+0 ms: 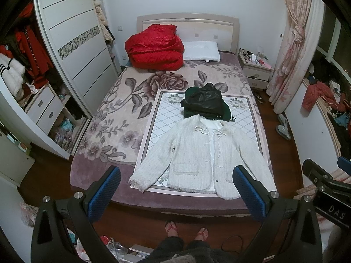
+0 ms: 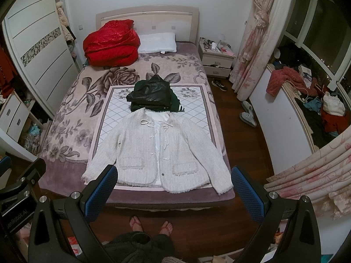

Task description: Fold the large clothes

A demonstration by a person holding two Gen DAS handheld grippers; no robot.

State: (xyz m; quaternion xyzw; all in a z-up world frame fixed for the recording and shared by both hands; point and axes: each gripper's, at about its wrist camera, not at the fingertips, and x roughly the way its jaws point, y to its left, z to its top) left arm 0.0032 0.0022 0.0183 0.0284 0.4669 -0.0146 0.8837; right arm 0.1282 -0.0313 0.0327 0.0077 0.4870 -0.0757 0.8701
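Note:
A white knit jacket [image 1: 201, 155] [image 2: 158, 153] lies flat and face up on a quilted mat [image 1: 162, 118] [image 2: 114, 118] at the foot of the bed, sleeves spread to both sides. Behind its collar sits a stack of folded dark clothes [image 1: 205, 103] [image 2: 153, 97], black on top and green below. My left gripper [image 1: 176, 174] hangs open high above the jacket's hem, holding nothing. My right gripper [image 2: 174, 173] is open too, above the same hem. The right gripper's body [image 1: 329, 186] shows at the edge of the left wrist view.
A red quilt [image 1: 155, 48] and a white pillow [image 1: 201, 50] lie at the bed's head. An open wardrobe [image 1: 72, 50] stands left, a nightstand [image 2: 217, 59] and curtain [image 2: 254, 43] right. Slippers [image 2: 248, 114] lie on the wood floor. The person's feet [image 2: 151, 223] stand at the bed's foot.

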